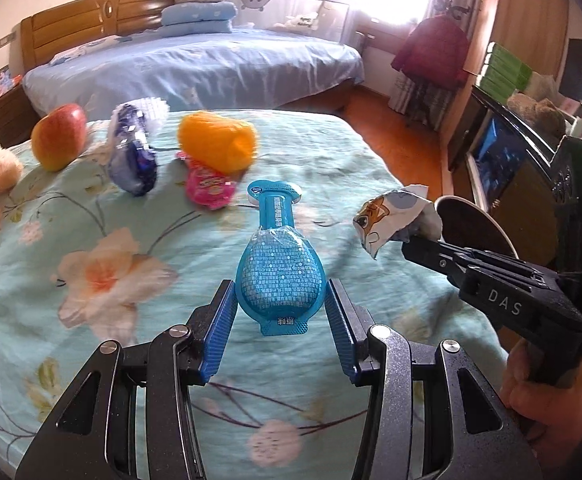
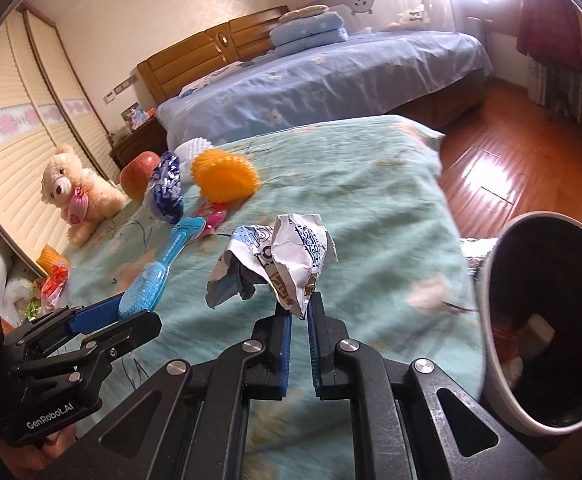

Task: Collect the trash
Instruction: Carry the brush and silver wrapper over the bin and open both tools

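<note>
Trash is what I have in both tongs. From the left wrist camera I see my left gripper (image 1: 281,300) with its blue pads pressed on either side of a blue bottle-shaped packet (image 1: 279,268), the neck pointing away from me over the floral bedspread (image 1: 91,240). Further off on the bed lie an apple (image 1: 59,136), a purple-and-white wrapper (image 1: 133,156), an orange foam net (image 1: 217,142) and a pink packet (image 1: 209,188). My right gripper (image 1: 419,242) enters from the right, pinching a crumpled wrapper (image 1: 391,216) printed with a cartoon animal, and only the rim of a bin (image 1: 479,220) peeks behind it. The right wrist camera gives me what that view lacks: the bin (image 2: 491,300) stands close on my right, white-rimmed and dark inside with scraps at the bottom, and a teddy bear (image 2: 77,192) sits by the wall. Here the right gripper (image 2: 299,312) is narrow, nipping the crumpled wrapper (image 2: 279,260) by its lower edge, left of the bin. The left gripper (image 2: 131,312) shows at the left, holding the blue packet (image 2: 159,268).
</note>
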Demonstrator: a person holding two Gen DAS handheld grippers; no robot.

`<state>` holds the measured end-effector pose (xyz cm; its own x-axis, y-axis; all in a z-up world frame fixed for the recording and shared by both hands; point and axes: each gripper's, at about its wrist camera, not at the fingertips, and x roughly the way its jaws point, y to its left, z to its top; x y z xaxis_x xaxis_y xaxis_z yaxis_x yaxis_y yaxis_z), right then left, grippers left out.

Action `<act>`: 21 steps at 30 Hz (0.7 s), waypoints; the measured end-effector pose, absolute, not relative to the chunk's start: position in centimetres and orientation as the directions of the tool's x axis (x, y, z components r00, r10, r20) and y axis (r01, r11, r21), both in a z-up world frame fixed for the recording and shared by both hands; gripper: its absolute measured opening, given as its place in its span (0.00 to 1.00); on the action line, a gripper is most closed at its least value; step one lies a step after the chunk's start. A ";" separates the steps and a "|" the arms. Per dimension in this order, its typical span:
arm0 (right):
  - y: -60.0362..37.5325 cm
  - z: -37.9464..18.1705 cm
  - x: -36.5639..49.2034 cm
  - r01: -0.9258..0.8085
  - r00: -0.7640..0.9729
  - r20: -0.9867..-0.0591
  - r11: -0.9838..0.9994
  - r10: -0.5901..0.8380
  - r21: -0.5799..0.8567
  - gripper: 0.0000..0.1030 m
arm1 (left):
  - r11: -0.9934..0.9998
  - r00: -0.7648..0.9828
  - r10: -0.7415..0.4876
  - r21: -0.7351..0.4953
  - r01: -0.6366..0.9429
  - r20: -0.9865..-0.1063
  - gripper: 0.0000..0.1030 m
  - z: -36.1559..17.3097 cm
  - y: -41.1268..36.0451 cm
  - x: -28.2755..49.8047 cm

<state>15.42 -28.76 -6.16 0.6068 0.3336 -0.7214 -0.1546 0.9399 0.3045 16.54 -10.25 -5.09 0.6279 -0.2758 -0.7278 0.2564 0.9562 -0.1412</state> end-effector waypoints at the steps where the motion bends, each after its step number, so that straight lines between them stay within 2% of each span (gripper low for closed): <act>1: -29.2 -6.1 15.2 -0.147 0.610 -0.721 0.941 0.329 0.305 0.07 | 0.954 0.626 -0.280 -0.142 0.263 -0.728 0.43 -5.1 -10.6 16.5; 21: -37.5 -5.6 10.9 0.012 0.660 -0.717 0.951 0.224 0.308 0.08 | 0.894 0.566 -0.380 -0.131 0.429 -0.732 0.43 -4.8 -19.2 15.9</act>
<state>10.86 -37.51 -5.65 0.6605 0.2237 -0.7167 0.0122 0.9513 0.3082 15.86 -19.16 -4.83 0.5661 -0.3796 -0.7317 0.4293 0.8935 -0.1315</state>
